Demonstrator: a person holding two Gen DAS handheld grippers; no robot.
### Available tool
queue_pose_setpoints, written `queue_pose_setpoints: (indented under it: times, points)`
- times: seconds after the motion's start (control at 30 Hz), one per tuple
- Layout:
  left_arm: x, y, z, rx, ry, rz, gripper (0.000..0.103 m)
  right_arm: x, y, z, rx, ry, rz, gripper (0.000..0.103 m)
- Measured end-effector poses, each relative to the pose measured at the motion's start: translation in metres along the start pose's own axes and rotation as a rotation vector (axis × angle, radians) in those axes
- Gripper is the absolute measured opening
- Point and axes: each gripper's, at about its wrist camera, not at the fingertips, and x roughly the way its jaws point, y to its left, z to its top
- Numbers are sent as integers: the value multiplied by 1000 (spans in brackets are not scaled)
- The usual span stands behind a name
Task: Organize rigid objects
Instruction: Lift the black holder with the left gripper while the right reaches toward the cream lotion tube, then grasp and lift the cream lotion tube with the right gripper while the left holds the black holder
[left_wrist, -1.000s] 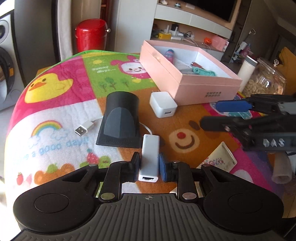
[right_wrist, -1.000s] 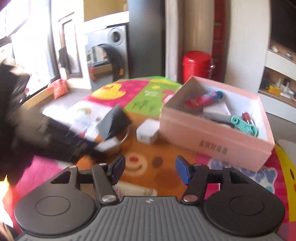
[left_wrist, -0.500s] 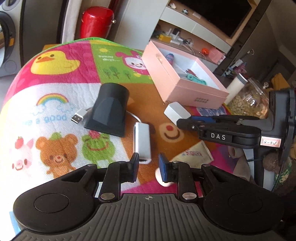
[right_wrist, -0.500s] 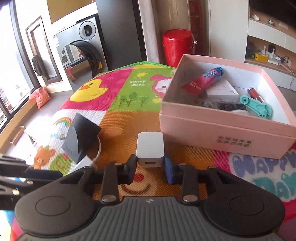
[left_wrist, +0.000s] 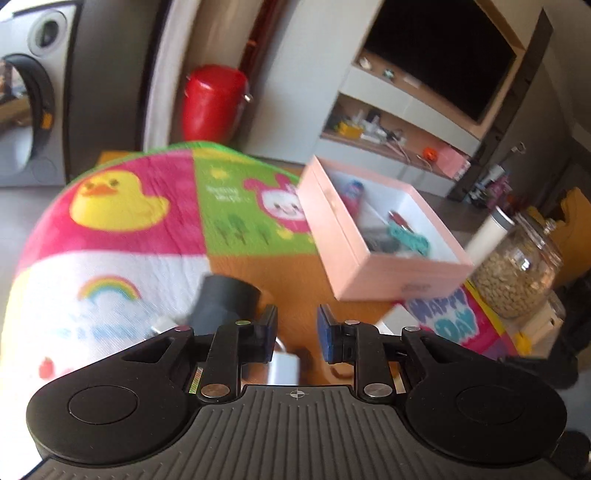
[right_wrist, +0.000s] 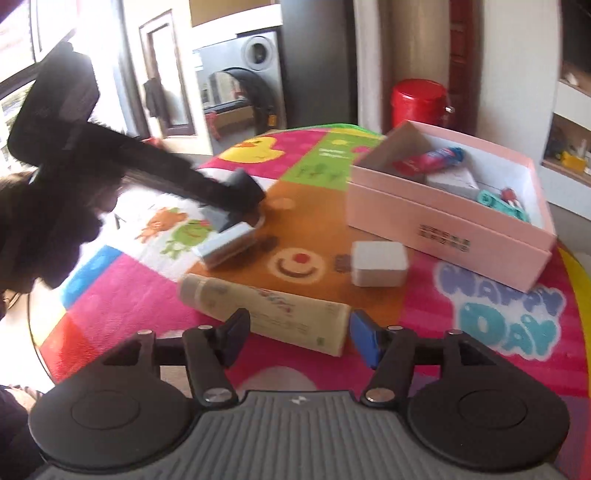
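Item one, far left of my right wrist view: the left tool (right_wrist: 236, 199), a blurred black shape reaching over the black wedge-shaped object (right_wrist: 242, 190) and the white adapter (right_wrist: 225, 247). In its own view the left tool (left_wrist: 297, 328) shows fingers parted with nothing between them; the adapter (left_wrist: 282, 367) sits just below the gap, mostly hidden by the tool body.

Item two: the play mat (right_wrist: 491, 332) covering the desk, printed with a yellow duck (left_wrist: 114, 201), a rainbow (left_wrist: 109, 290) and, at the right, "HAPPY DAY". Other print on it is too blurred to read.

Item three: a cream tube (right_wrist: 266, 312) lying just ahead of my right tool (right_wrist: 295, 338), whose fingers are spread wide and hold nothing. Its label is unreadable.

Item four: the white charger cube (right_wrist: 378, 264), on the mat beside the pink box (right_wrist: 443, 236). The box wall carries small dark print I cannot make out. Inside: a red tube (right_wrist: 428, 160), a teal piece (right_wrist: 500, 203), other things indistinct.

Item five, room: washing machine (right_wrist: 255, 74), red bin (right_wrist: 419, 101), and a glass jar (left_wrist: 517, 271) at the right edge of the left wrist view.
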Motion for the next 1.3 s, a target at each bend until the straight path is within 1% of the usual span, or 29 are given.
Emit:
queue_pose_setpoints:
  times: [0.07, 0.13, 0.17, 0.23, 0.3, 0.33, 0.37, 0.4, 0.43, 0.53, 0.57, 0.63, 0.7, 0.77, 0.8, 0.9, 0.97, 1.0, 1.07, 1.1, 1.2, 1.3]
  points:
    - [-3, 16, 9, -70, -51, 51, 26, 11, 19, 8, -43, -7, 41, 61]
    - [-1, 30, 13, -135, -78, 60, 26, 23, 34, 15, -70, -9, 71, 62]
    - [3, 36, 14, -144, -78, 61, 26, 30, 43, 18, -85, -10, 87, 61]
    - [10, 39, 12, -117, -57, 79, 26, 37, 56, 19, -114, -14, 103, 61]
    - [17, 37, 5, -62, -33, 99, 26, 42, 63, 17, -145, -14, 69, 59]
    - [20, 34, 1, -33, -27, 93, 28, 43, 63, 16, -154, -8, 39, 58]
    - [19, 32, -4, -2, -45, 64, 31, 44, 59, 14, -152, -10, 8, 58]
    - [21, 29, -7, 20, -32, 53, 35, 43, 53, 13, -137, -10, -17, 58]
    - [24, 25, -9, 46, -21, 52, 37, 42, 42, 11, -107, -1, -48, 58]
    - [32, 10, -15, 141, -34, 71, 42, 37, 9, 2, 3, 27, -120, 57]
    - [34, 8, -14, 153, -33, 75, 43, 34, 0, -2, 28, 30, -140, 57]
    - [40, 7, -11, 144, -30, 66, 44, 26, -11, -11, 52, 15, -171, 57]
    - [46, 7, -7, 138, -24, 64, 47, 19, -17, -20, 62, 0, -193, 60]
    - [57, 5, -4, 144, -13, 75, 51, 14, -19, -28, 76, -19, -208, 66]
    - [61, 4, -3, 144, -12, 83, 53, 13, -20, -31, 83, -29, -211, 67]
    - [75, 4, 0, 137, -4, 99, 52, 12, -17, -34, 85, -51, -220, 69]
    - [86, 5, -1, 138, 9, 110, 53, 12, -17, -34, 88, -55, -221, 73]
    - [86, 4, -3, 151, -11, 111, 52, 12, -17, -34, 90, -55, -219, 73]
    - [87, 4, -3, 153, -18, 110, 52, 11, -16, -35, 90, -55, -211, 76]
    - [85, 6, -3, 138, -15, 97, 52, 13, -16, -34, 91, -53, -207, 77]
    - [72, 11, -3, 85, -13, 20, 51, 15, -18, -33, 105, -52, -187, 82]
    - [45, 0, -5, 112, -47, -32, 51, 16, -19, -32, 127, -46, -161, 91]
